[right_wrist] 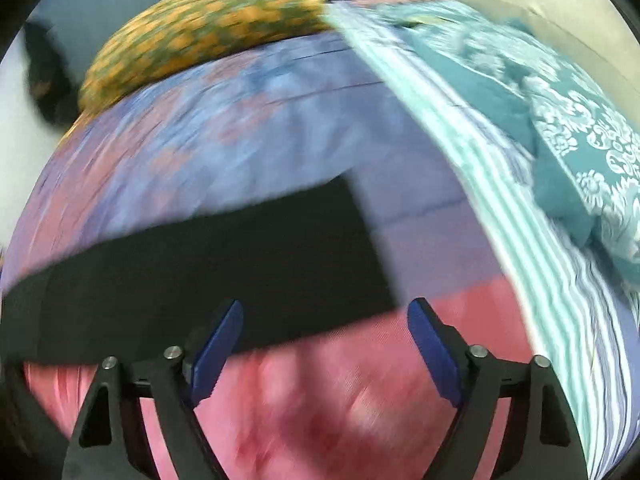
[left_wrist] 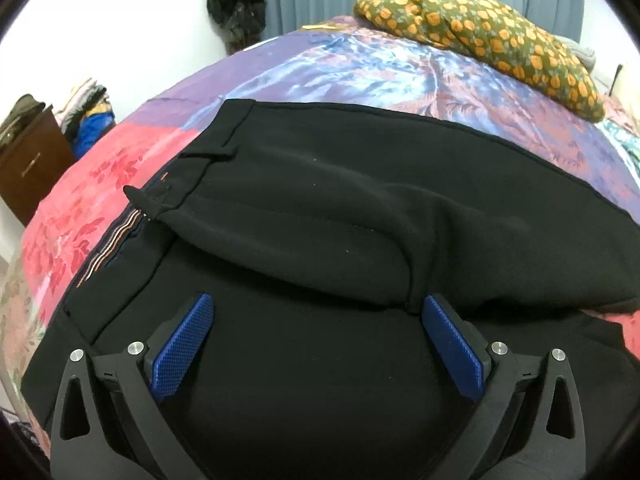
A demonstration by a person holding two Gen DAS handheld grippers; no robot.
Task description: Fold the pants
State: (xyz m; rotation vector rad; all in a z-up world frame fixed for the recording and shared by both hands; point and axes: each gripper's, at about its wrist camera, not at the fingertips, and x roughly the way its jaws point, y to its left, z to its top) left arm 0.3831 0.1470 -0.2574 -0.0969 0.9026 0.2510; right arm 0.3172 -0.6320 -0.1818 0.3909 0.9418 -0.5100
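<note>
Black pants (left_wrist: 320, 216) lie on a bed, waistband at the left, one half folded over the other with a raised fold across the middle. My left gripper (left_wrist: 318, 306) hovers over the near part of the pants, its blue pads (left_wrist: 182, 346) wide apart and nothing between them. In the blurred right wrist view the leg end of the pants (right_wrist: 224, 264) lies as a black band across the bedcover. My right gripper (right_wrist: 326, 312) stands open over the lower corner of that leg end, with only cloth and bedcover showing between its fingers.
The bedcover (left_wrist: 352, 64) is pink, purple and blue. A green pillow with orange spots (left_wrist: 484, 32) lies at the far side. A teal patterned pillow (right_wrist: 580, 148) and striped sheet (right_wrist: 532, 240) lie at the right. A brown cabinet (left_wrist: 28, 168) stands at the left.
</note>
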